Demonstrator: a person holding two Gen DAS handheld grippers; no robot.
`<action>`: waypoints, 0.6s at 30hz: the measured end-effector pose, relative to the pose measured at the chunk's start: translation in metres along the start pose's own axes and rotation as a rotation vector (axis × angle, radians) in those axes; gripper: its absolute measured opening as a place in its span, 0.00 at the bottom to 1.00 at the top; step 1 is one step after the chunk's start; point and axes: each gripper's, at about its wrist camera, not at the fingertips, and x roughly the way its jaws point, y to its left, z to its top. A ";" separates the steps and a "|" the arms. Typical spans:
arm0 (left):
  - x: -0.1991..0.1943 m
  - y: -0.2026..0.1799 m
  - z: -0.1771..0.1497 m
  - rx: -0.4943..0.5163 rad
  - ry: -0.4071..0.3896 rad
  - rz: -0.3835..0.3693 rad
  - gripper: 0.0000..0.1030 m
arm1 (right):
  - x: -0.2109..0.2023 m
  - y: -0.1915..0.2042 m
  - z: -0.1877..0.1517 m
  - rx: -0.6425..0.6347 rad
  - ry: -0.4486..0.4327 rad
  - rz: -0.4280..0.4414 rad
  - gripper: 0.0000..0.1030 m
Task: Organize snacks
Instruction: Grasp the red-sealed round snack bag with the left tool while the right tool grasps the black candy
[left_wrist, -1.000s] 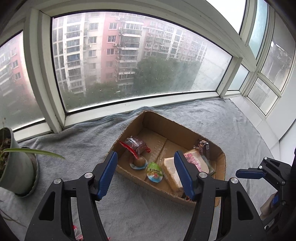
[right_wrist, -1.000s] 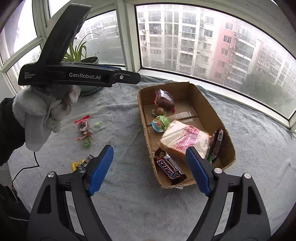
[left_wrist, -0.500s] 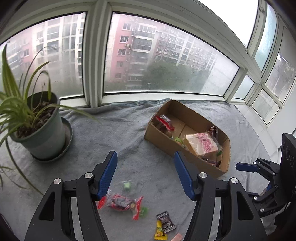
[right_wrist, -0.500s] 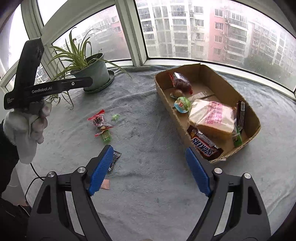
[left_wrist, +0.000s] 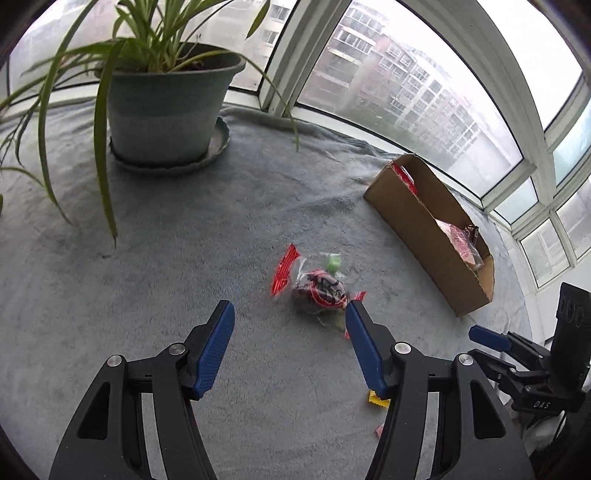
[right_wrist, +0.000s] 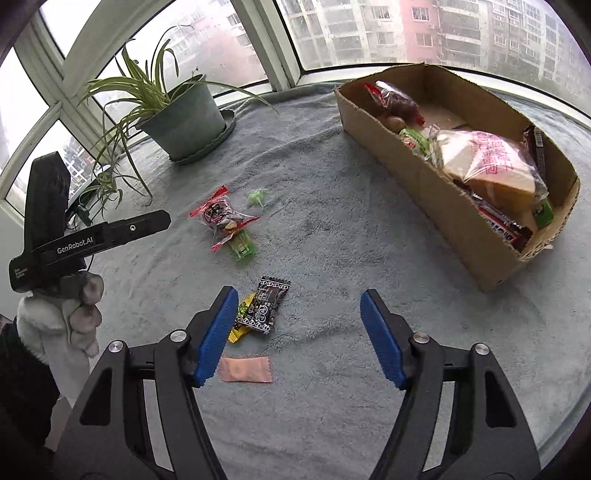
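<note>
A cardboard box (right_wrist: 458, 162) is seen at the upper right of the right wrist view, on a grey blanket (right_wrist: 332, 229). Inside it, from far end to near end: a red-trimmed clear snack bag (right_wrist: 397, 101), a green-labelled pack (right_wrist: 415, 142), a large wrapped bread pack w/ pink print (right_wrist: 487, 162), a dark bar (right_wrist: 537, 147) leaned against the right wall, and a chocolate bar (right_wrist: 502, 225) at the near end. In the left wrist view the same box (left_wrist: 428, 229) is shown at right-centre, side-on; only the bread pack and a bit of red wrapper are made out over its wall.

Loose snacks are left on the blanket, well apart from the box: a red-and-clear packet (right_wrist: 219, 218) at left-centre, a green candy (right_wrist: 258, 196) just beside it, a green stick pack (right_wrist: 242, 247) touching it below, a black sachet (right_wrist: 264, 304) overlapping a yellow one (right_wrist: 242, 323), and a pink sachet (right_wrist: 245, 370) at bottom-centre.

Left gripper (left_wrist: 288, 328): jaws approx half open and closing, nothing btw. the pads; the red-and-clear packet (left_wrist: 317, 291) is seen just ahead, close to the right fingertip, contact not determinable (blurred).

Right gripper (right_wrist: 299, 317): jaws approx half open and closing, nothing gripped; the black and yellow sachets are seen beside the left fingertip.

A potted plant (left_wrist: 162, 99) is placed at the upper left.
</note>
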 end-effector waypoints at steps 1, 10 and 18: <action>0.001 0.001 -0.003 -0.010 0.004 -0.009 0.59 | 0.005 0.002 0.000 -0.001 0.013 -0.002 0.56; 0.017 -0.006 -0.004 -0.085 0.041 -0.074 0.59 | 0.036 0.017 0.000 0.001 0.070 -0.007 0.48; 0.044 -0.013 0.008 -0.117 0.075 -0.060 0.59 | 0.048 0.023 -0.001 -0.014 0.102 -0.032 0.44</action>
